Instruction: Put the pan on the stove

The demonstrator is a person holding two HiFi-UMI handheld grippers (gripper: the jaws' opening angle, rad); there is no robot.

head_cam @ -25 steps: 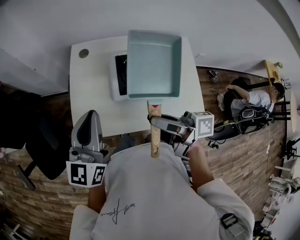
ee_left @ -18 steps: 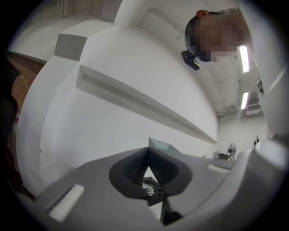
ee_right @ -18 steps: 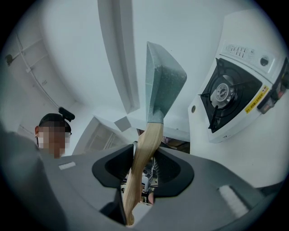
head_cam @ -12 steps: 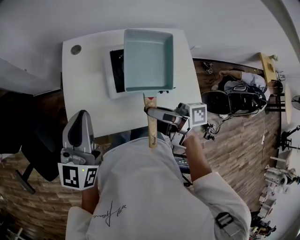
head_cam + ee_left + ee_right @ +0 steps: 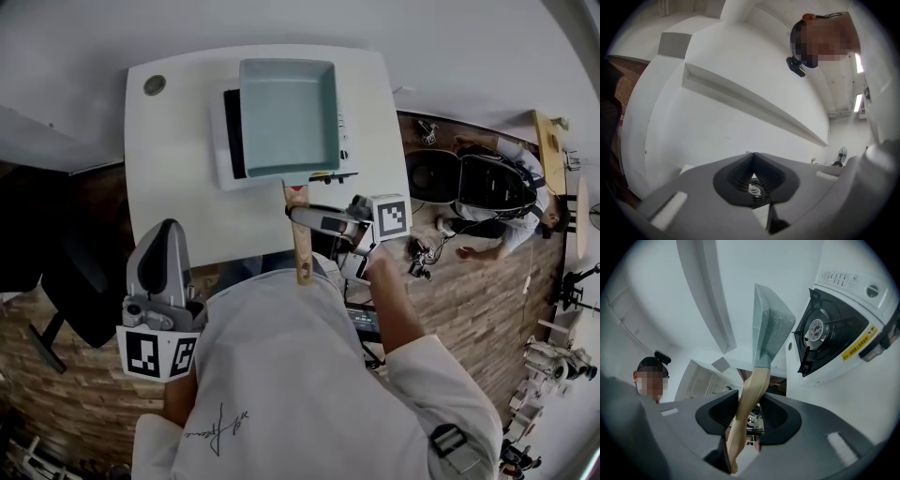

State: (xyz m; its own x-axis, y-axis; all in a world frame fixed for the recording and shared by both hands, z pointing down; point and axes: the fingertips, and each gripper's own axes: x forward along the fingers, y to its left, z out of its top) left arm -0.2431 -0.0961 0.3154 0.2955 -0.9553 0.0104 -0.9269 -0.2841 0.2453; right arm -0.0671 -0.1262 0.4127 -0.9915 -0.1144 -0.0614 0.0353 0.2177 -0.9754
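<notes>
Pan [image 5: 286,117] is that pale teal square one with a wooden handle [image 5: 300,239], and it hangs right over the white tabletop stove [image 5: 345,122] on the white table [image 5: 169,187]. Going by the right gripper view, there's a gap between the pan's underside and the black burner grate [image 5: 820,331], so it isn't sitting on it. Right gripper [image 5: 302,217] has its jaws clamped on the handle, partway along. Left gripper [image 5: 169,239] is off by the table's near edge, well apart from the pan, jaws pressed together with nothing in them.
</notes>
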